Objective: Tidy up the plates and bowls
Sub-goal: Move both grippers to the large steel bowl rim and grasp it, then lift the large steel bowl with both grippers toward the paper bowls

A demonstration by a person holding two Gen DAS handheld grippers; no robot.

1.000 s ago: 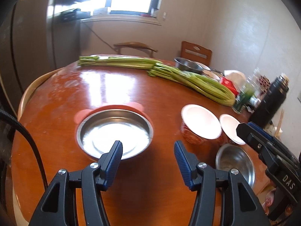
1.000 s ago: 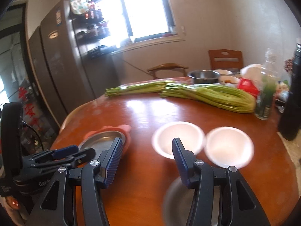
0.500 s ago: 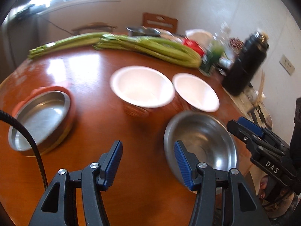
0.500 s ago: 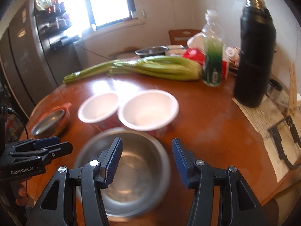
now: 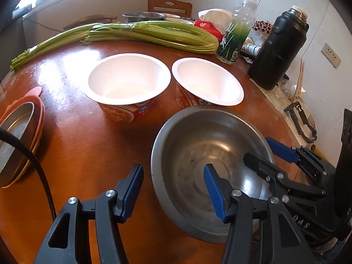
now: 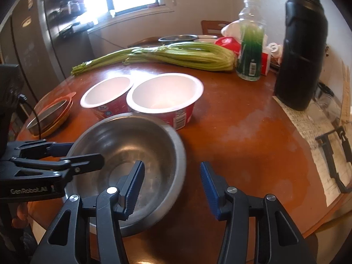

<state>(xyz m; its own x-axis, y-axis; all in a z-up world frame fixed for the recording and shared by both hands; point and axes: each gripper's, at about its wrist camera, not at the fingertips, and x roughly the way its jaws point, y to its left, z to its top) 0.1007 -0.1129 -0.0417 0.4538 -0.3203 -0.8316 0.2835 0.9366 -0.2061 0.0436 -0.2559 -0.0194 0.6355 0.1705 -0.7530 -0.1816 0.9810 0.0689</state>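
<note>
A steel bowl (image 5: 198, 145) (image 6: 123, 140) stands on the brown table near its front edge. My left gripper (image 5: 172, 190) (image 6: 81, 154) straddles the bowl's left rim, one finger inside and one outside; its pads are off the metal, so it is open. My right gripper (image 6: 171, 186) (image 5: 266, 151) straddles the right rim the same way. Its jaws are closing with the rim between them, and a gap still shows. Behind the bowl sit two white paper bowls with red sides (image 5: 129, 81) (image 5: 206, 81). A steel plate (image 5: 15, 127) rests on pink plates at the left.
Celery stalks (image 5: 154, 33) lie across the back of the table. A green bottle (image 5: 235, 37) and a tall black flask (image 5: 279, 48) stand at the right, with papers and a black clip (image 5: 301, 121) by the table's right edge. A steel pot (image 5: 143, 16) sits far back.
Both grippers swung away from the steel plate toward the steel bowl and sank lower. Each now has a finger inside the bowl. The right jaws stand slightly narrower.
</note>
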